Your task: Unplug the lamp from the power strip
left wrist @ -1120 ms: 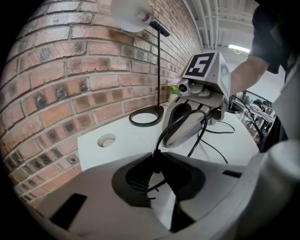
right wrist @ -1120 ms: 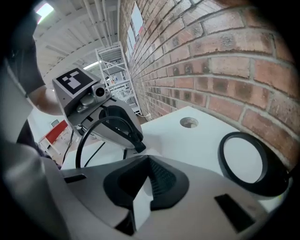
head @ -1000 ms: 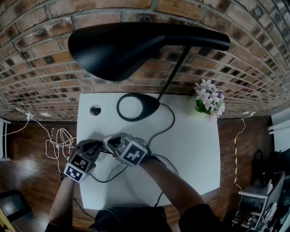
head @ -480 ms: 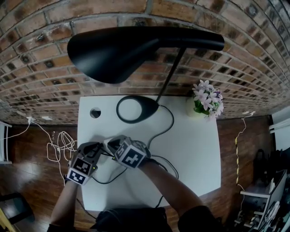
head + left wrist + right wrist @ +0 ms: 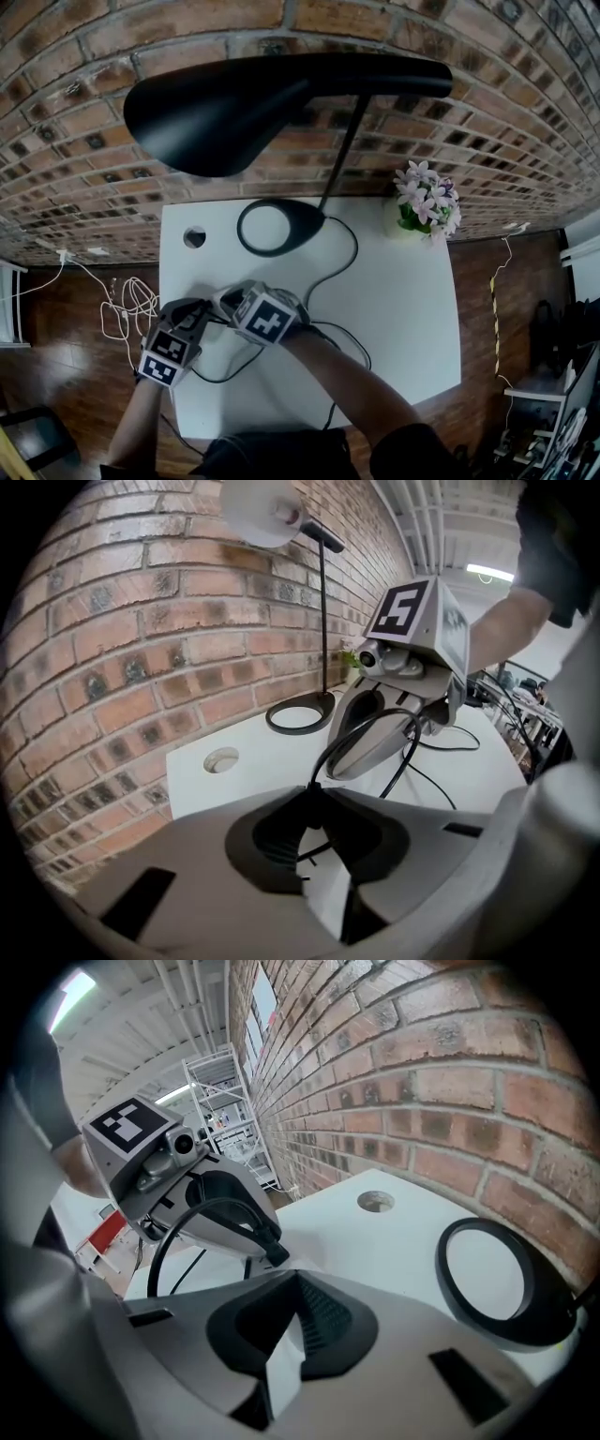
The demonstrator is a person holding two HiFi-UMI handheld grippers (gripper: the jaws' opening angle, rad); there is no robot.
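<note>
Black rubbery cord (image 5: 325, 748) is the floppy part of this job, so it's no good as a handle: tugging it would strain the joint at the plug (image 5: 273, 1252) and prob. just drag things about. The plug itself looks small, hard and light, w/ a friction fit in its socket (expect it to let go suddenly). The place to grip is across its body, pulling straight out along the pins. The power strip (image 5: 279, 1372) is light plastic and would likely slide on the smooth white surface (image 5: 403, 309), so it needs holding down meanwhile.

Plug and strip sit at the left side of the surface, under the two claws and hidden in the head view. The lamp (image 5: 216, 112) stands at the back by the brick wall (image 5: 525, 141), its cord snaking forward to them.

Left claw (image 5: 309, 797): its jaws have just been closing, and the plug end of the cord sits btwn the tips, which look pinched on it. The cord loops up and away from there. Right claw (image 5: 295, 1279) is nipped on a white slab that I take for the strip (no sockets visible). Whether the pins have left the socket I can't tell.

Pose: both claws slant steeply down and meet nose to nose, nearly touching. The left forearm (image 5: 131, 427) comes in from the near-left edge, and the right forearm (image 5: 361, 389) reaches across from the middle.
</note>
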